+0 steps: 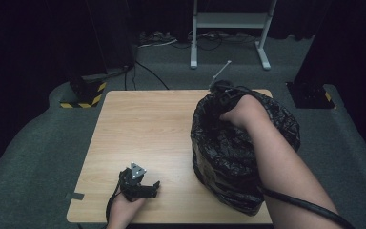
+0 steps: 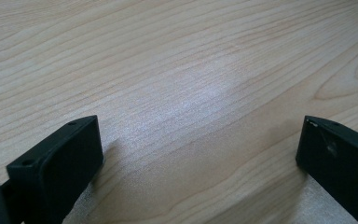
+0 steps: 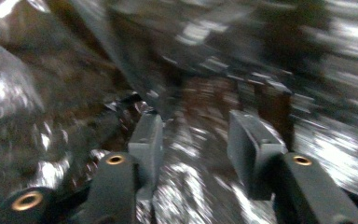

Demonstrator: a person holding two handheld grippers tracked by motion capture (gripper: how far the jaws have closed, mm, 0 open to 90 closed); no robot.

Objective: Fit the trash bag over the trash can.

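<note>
A pale wooden desk (image 1: 152,133) carries a crumpled black plastic bag (image 1: 228,162), standing to the right of the left gripper (image 1: 145,183), which rests on the desk's near edge

Both forearms are bare, with no sleeve showing. The left gripper (image 1: 140,187) is black, topped by a grey three-cornered plate, with a black cable at the wrist; its jaws are blocky, matte black, with small screw holes. The right gripper (image 3: 196,144) has grey pads, brass-coloured rivets and a thick black ribbed cable
</note>
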